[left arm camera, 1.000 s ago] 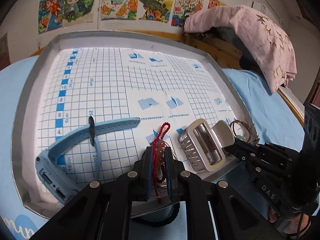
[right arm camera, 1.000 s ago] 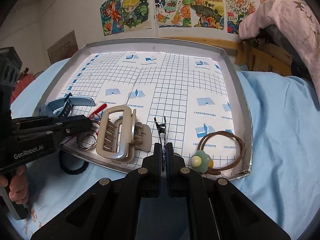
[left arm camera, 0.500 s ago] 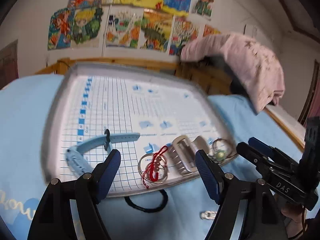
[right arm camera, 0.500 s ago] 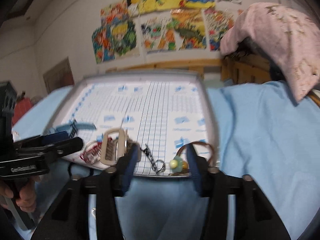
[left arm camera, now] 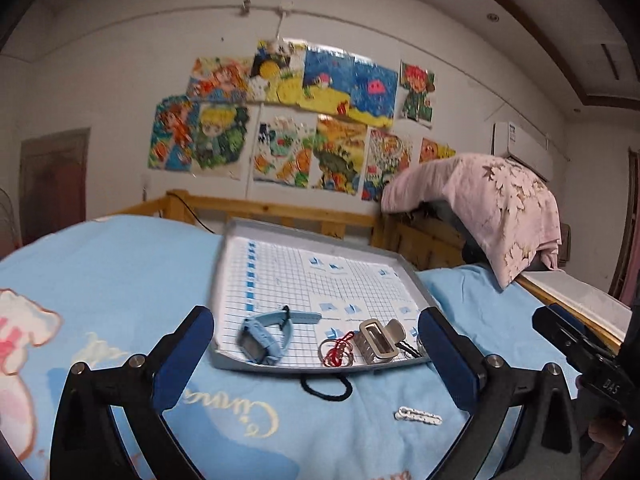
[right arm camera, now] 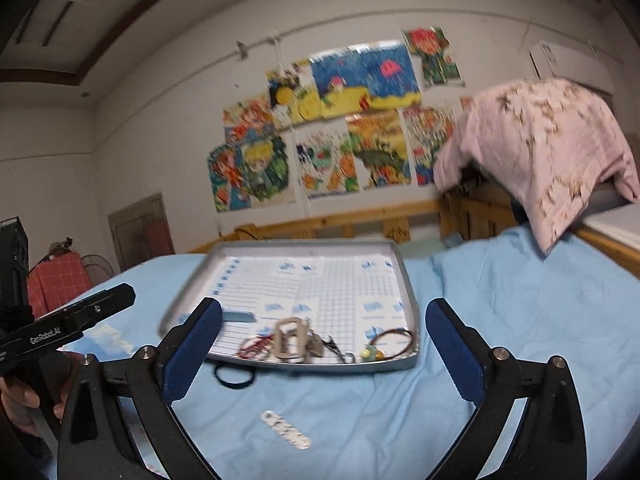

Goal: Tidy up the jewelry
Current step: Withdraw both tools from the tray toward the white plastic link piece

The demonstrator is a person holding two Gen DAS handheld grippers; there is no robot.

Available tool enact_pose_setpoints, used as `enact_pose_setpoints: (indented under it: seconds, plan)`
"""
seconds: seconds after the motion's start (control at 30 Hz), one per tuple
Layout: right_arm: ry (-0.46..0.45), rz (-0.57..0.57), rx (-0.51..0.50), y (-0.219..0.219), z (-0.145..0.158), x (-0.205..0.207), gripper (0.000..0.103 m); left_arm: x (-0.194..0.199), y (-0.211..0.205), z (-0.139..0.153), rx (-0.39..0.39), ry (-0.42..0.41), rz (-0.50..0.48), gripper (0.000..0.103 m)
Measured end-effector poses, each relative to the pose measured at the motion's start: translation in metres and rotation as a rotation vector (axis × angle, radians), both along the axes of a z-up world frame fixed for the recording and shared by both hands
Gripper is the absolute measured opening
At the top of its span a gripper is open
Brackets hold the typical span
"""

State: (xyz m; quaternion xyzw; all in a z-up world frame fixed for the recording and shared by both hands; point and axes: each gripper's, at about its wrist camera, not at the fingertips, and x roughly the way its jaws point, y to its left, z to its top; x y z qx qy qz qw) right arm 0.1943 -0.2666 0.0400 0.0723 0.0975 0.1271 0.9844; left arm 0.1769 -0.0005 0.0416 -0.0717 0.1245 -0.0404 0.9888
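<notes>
Jewelry on a grey tray (left arm camera: pixel 224 280), both tools clear of it.
Bed (left arm camera: pixel 120 280) carries the tray; along its near edge lie blue watch (left arm camera: pixel 262 336), hair claw (left arm camera: pixel 374 340), red cord (left arm camera: pixel 338 346). Left tool (left arm camera: pixel 316 354) and right tool (right arm camera: pixel 324 348), at 6 o'clock, are opening, nothing between.

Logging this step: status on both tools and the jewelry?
Left tool and right tool opening, nothing between them. Watch, hair claw in tray. Black hair tie, white clip outside it.
</notes>
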Motion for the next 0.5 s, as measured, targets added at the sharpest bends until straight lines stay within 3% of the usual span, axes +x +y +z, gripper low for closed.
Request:
enact_pose_setpoints:
  seconds: [0.27,0.5]
  plan:
    - [-0.064,0.014,-0.043,0.014,0.008,-0.061,0.101,-0.053,0.007,0.004,0.020,-0.039,0.018,0.103]
    - [-0.062,0.004,-0.105,0.023,0.002,-0.104,0.101,-0.090,0.013,-0.009,0.033,0.005,0.035,0.103]
